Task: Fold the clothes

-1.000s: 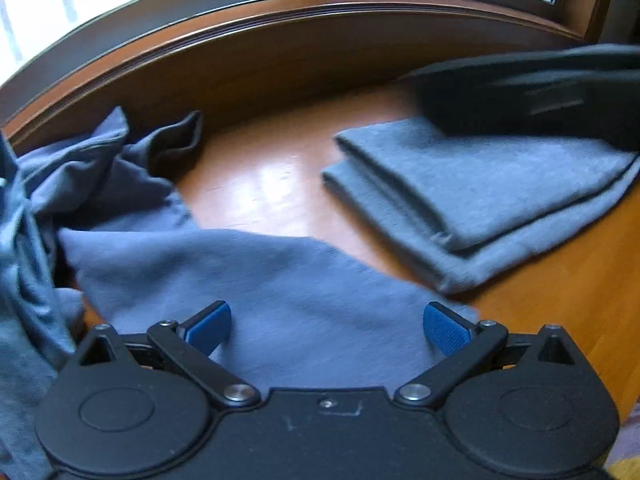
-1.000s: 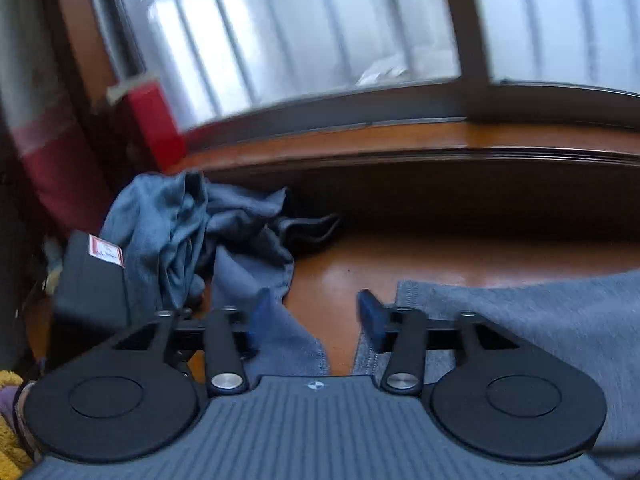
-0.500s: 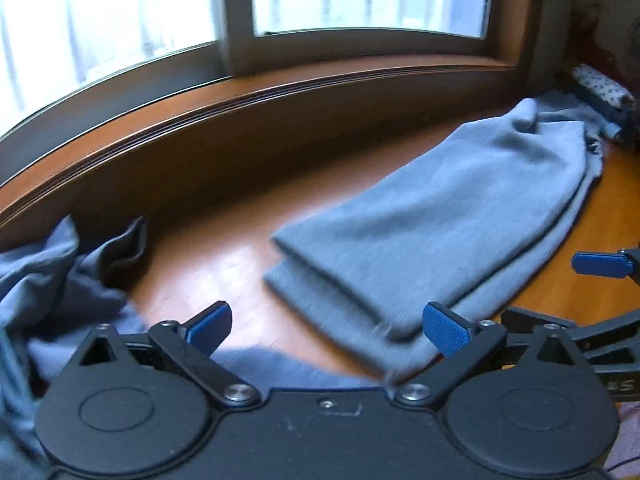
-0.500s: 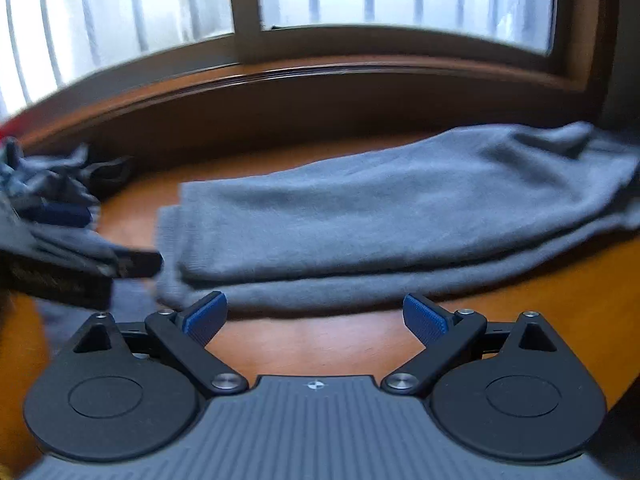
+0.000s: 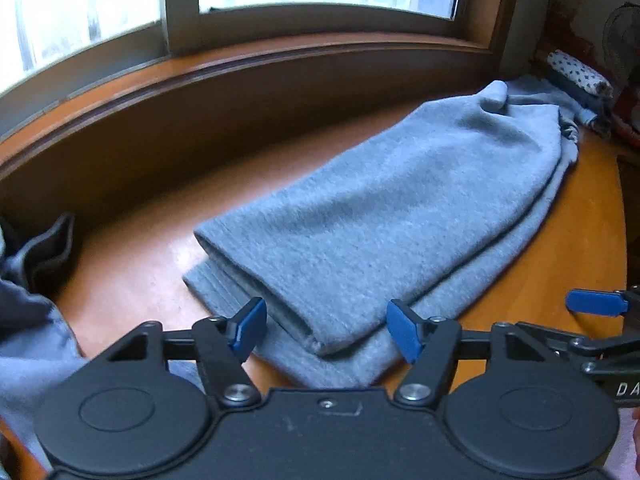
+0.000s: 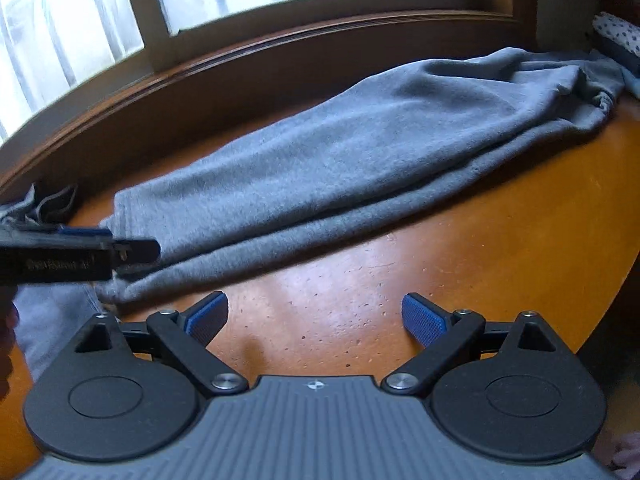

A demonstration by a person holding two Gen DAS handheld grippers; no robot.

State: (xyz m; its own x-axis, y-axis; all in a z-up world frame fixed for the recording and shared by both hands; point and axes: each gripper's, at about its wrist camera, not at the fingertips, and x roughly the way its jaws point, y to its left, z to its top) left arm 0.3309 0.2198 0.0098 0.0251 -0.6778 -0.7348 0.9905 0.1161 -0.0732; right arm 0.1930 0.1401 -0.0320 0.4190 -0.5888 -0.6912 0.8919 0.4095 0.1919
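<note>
Long grey knit garment, folded lengthwise (image 5: 384, 216), on orange wooden bench (image 6: 400, 288), long axis near-left to far-right. Left gripper (image 5: 326, 330) nearest: fingers just been closing, half-narrowed astride near end, seemingly not pinching yet. Right gripper (image 6: 314, 316) wide, empty.

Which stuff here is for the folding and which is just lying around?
For the job: grey folded garment; left gripper, closing round its near corner; right gripper, open over bare table.

Lying about: crumpled blue-grey clothes; dotted cloth.
</note>
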